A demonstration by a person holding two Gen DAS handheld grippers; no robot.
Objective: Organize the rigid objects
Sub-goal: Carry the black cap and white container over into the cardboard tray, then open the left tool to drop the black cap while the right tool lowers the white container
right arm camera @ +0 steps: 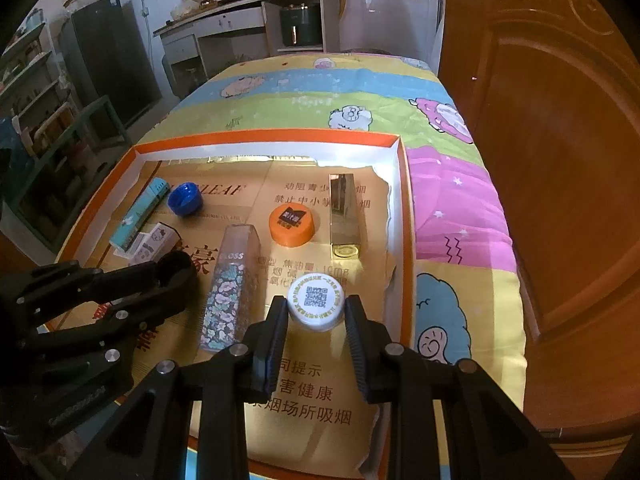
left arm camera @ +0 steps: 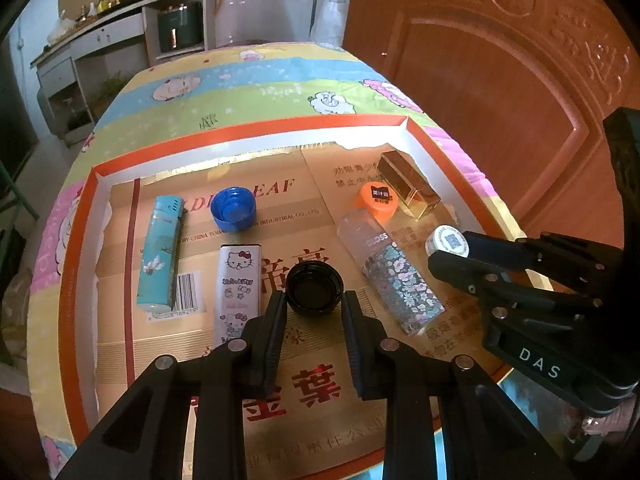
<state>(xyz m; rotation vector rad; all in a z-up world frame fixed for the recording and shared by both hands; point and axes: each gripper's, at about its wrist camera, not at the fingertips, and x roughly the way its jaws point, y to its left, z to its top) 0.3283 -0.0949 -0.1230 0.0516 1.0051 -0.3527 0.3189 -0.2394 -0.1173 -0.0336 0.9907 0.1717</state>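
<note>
Left tongs [left arm camera: 314, 300] pinching round black plastic cap [left arm camera: 315, 287]; right tongs [right arm camera: 316, 306] pinching white QR-printed cap [right arm camera: 317, 300], both inside orange-rimmed cardboard tray [left arm camera: 256, 130]. Only right view: dark refrigerator [right arm camera: 108, 60].

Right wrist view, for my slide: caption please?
Right gripper grips a white QR-code bottle cap inside the orange-rimmed tray.

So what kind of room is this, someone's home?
Most likely a home, in or beside its kitchen: a counter with bottles and a stove, a dark fridge, a carved wooden door, and a cartoon sheep cloth under the orange tray.
</note>
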